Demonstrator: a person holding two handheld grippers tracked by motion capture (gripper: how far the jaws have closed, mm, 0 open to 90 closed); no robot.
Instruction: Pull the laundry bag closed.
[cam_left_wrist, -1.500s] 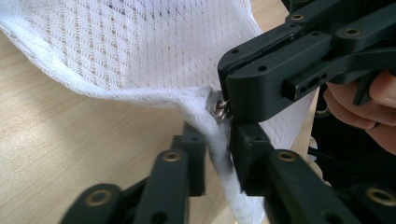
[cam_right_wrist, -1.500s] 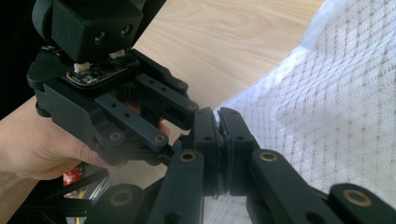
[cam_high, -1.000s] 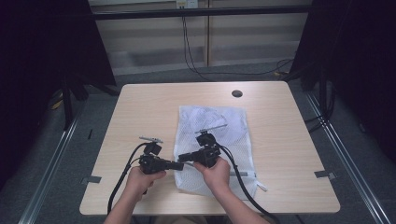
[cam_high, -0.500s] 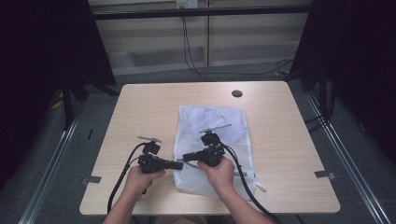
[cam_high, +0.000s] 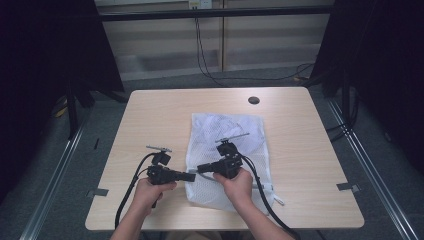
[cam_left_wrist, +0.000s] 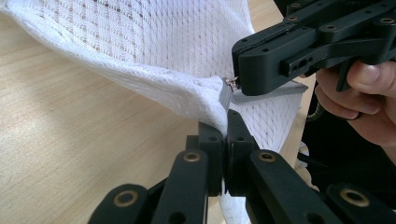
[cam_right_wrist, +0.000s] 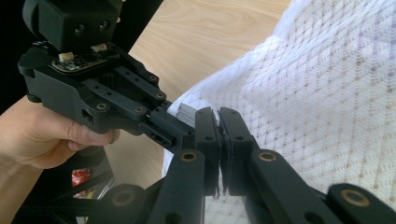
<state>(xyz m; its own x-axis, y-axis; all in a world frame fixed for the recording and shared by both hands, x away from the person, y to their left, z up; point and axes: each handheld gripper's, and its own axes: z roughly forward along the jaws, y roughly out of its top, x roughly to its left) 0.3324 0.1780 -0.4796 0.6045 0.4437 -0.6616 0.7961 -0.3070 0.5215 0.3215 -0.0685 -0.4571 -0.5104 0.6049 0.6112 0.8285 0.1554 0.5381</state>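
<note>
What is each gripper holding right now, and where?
The left gripper pinches the mesh bag at its edge by the zipper end; the right gripper is shut on the zipper pull.

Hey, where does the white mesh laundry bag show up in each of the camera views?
High view: the mesh bag lies at the table's middle, running toward the near edge.
Left gripper view: the bag spreads across the top, its edge pinched in the left gripper.
Right gripper view: it covers the right side, beside the right gripper.
Shared landmark: the grey zipper tape at the pinched corner.
</note>
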